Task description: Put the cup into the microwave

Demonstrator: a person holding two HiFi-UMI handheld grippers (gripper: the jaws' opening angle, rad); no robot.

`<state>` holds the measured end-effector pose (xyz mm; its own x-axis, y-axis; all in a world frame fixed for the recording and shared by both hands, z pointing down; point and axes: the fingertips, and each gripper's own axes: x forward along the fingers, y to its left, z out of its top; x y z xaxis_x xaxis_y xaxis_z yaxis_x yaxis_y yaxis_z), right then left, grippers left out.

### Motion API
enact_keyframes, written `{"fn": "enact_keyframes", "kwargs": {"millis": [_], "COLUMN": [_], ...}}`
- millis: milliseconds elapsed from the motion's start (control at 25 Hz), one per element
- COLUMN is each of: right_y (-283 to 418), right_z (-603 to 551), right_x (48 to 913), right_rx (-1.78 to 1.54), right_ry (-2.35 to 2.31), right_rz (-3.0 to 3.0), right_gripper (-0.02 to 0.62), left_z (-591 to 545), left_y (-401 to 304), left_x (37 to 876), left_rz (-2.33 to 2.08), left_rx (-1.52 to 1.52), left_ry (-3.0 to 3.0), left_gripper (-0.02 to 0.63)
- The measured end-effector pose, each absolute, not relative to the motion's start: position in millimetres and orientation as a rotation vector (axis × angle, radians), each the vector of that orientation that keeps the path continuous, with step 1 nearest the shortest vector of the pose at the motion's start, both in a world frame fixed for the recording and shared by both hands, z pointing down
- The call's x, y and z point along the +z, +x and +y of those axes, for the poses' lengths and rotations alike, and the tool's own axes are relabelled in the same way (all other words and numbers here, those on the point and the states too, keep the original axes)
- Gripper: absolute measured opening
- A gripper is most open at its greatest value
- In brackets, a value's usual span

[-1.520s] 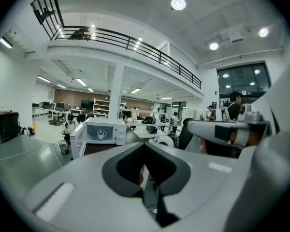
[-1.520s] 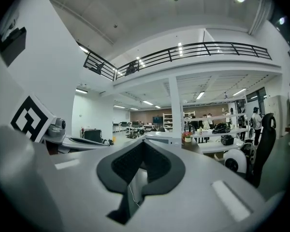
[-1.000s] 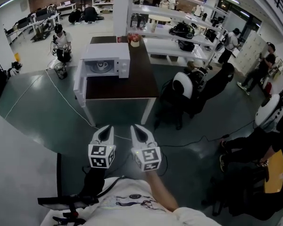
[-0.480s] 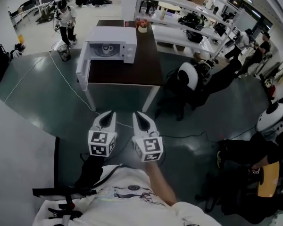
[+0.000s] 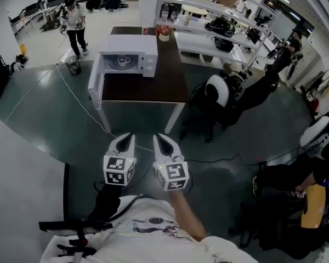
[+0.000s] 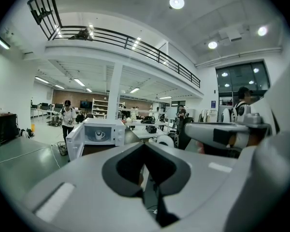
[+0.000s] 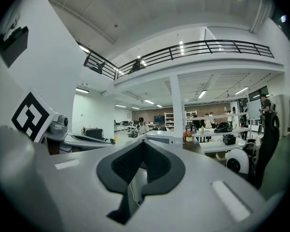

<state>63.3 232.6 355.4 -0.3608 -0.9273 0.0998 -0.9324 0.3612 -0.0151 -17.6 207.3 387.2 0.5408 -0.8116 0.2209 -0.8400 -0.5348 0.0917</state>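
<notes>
Cup sits inside the open microwave, far across the floor from my two grippers.

Far ahead I see a dark table (image 5: 164, 86) carrying a white microwave (image 5: 129, 44), its door swung open to the left and the white cup (image 6: 100, 135) upright inside. Near me, the left gripper (image 5: 126, 141) and right gripper (image 5: 159, 143) are both closed and empty. A small pot (image 5: 164, 35) at the table's far end is too tiny to make out.

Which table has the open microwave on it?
The dark brown table in front, microwave on its left side; the tables behind it are white.

Cup (image 6: 100, 135) in microwave (image 6: 120, 135), barely discernible
</notes>
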Motion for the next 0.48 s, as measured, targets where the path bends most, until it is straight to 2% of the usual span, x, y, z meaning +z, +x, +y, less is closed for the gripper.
{"fn": "enact_keyframes", "kwargs": {"millis": [480], "right_y": [57.9], "right_z": [233.0], "right_x": [357.1], "right_rx": [0.141], "right_ry": [1.735], "right_rz": [-2.525], "right_gripper": [-0.002], "left_z": [206.1], "left_y": [-21.8], "left_x": [390.1], "left_rz": [-1.389], "left_rx": [0.232], "left_ry": [2.581], "left_gripper": [0.000]}}
